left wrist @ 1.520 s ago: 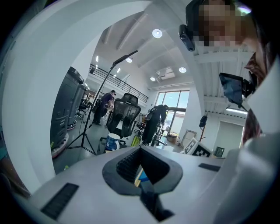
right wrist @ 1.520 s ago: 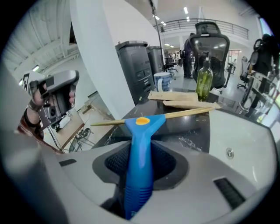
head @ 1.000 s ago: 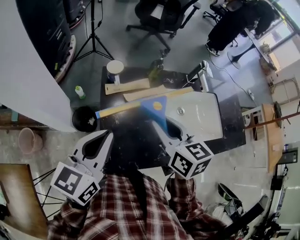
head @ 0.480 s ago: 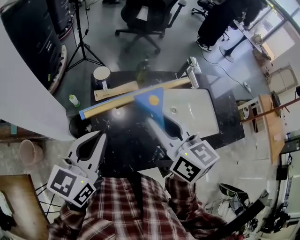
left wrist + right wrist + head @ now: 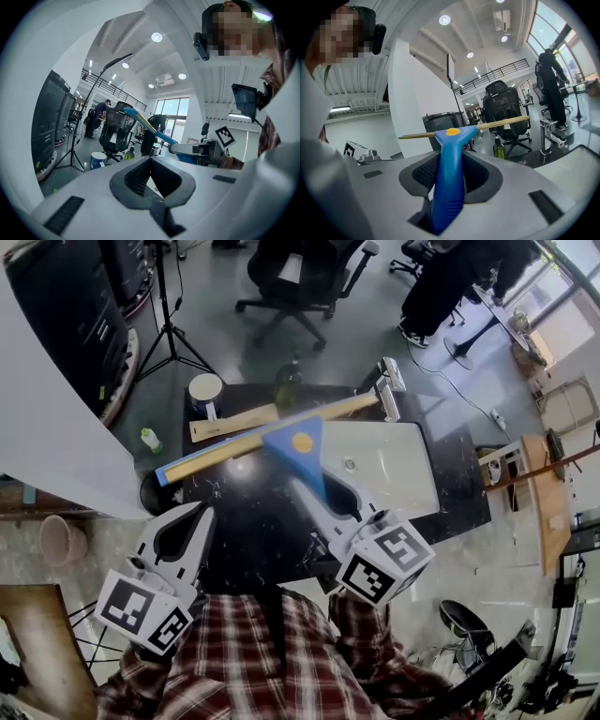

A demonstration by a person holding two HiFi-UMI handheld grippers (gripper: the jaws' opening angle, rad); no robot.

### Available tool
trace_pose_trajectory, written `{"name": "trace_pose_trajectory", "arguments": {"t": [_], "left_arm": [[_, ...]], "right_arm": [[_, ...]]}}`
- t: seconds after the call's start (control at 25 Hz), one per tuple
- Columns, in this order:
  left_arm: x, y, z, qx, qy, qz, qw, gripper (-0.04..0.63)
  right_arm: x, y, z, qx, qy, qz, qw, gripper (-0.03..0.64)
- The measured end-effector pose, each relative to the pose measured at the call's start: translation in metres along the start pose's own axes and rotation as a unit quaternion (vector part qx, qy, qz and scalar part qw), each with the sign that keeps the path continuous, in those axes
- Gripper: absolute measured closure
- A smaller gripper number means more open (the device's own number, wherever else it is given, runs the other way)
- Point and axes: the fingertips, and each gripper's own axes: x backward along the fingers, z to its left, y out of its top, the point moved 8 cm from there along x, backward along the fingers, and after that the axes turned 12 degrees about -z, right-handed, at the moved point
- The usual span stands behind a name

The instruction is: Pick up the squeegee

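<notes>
The squeegee (image 5: 302, 442) has a blue handle with a yellow dot and a long yellow-and-blue blade. It hangs in the air above the black table (image 5: 246, 521). My right gripper (image 5: 323, 487) is shut on the handle, and the blade sticks out crosswise beyond its tips. In the right gripper view the blue handle (image 5: 449, 178) runs up between the dark pads of the right gripper (image 5: 450, 157). My left gripper (image 5: 201, 509) stays low at the left, shut and empty. The left gripper view shows the left gripper (image 5: 150, 159) with its tips together, and the raised squeegee (image 5: 145, 123) beyond them.
A white sink basin (image 5: 398, 470) with a faucet (image 5: 388, 388) fills the table's right half. A wooden plank (image 5: 234, 421), a white tub (image 5: 204, 390) and a green bottle (image 5: 286, 381) sit along the far edge. A tripod (image 5: 169, 324) and an office chair (image 5: 300, 277) stand beyond.
My right gripper has lifted the squeegee higher above the table, mostly in the first half second. The left gripper has stayed where it was, still shut.
</notes>
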Motion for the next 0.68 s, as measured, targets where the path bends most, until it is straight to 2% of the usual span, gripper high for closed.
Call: {"name": "trace_pose_trajectory", "arguments": {"t": [0.68], "left_arm": [[0.0085, 0.0008, 0.005, 0.01, 0.01, -0.002, 0.9999, 0.588]], "right_arm": [[-0.01, -0.0021, 0.0065, 0.0, 0.01, 0.012, 1.0, 0.479]]}}
